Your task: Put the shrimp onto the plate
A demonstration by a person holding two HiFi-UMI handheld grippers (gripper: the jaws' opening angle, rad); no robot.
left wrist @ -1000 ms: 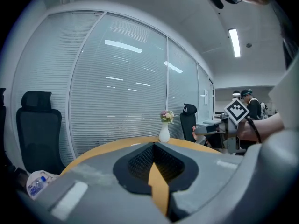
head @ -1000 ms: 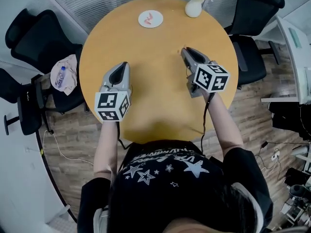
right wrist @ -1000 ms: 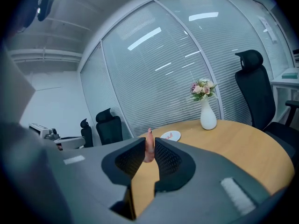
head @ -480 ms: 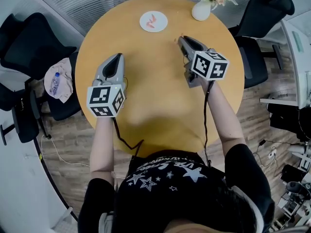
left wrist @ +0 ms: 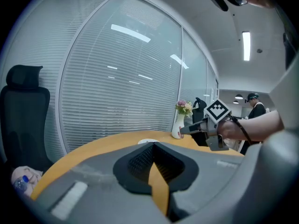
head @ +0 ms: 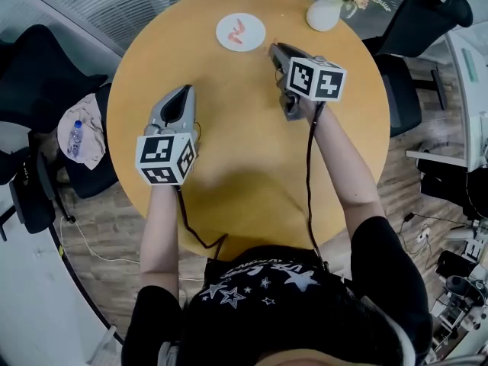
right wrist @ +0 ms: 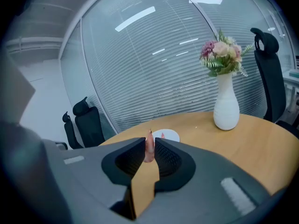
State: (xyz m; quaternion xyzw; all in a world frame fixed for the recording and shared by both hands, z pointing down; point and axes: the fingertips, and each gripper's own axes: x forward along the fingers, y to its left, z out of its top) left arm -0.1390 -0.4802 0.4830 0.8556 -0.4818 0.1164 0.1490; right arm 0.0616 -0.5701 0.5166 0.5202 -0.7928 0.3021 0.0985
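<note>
Shrimp (right wrist: pixel 149 147) sits pinched upright between the pads of the right gripper (right wrist: pixel 149 141), with the plate (right wrist: pixel 167 135) just beyond its tips. Best to carry it over the plate's middle and lower it before easing the jaws.

Left gripper (left wrist: pixel 154 144) is closed on nothing, the plate far ahead.

From the head view, the right gripper (head: pixel 274 49) has advanced from mid-table almost to the plate's rim (head: pixel 241 32).

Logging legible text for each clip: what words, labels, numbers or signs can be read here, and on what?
None reads clearly.
Black shirt: white lettering, too distorted to read.
Marker cubes: square patterns only, no words.
Bottle: label too small.
</note>
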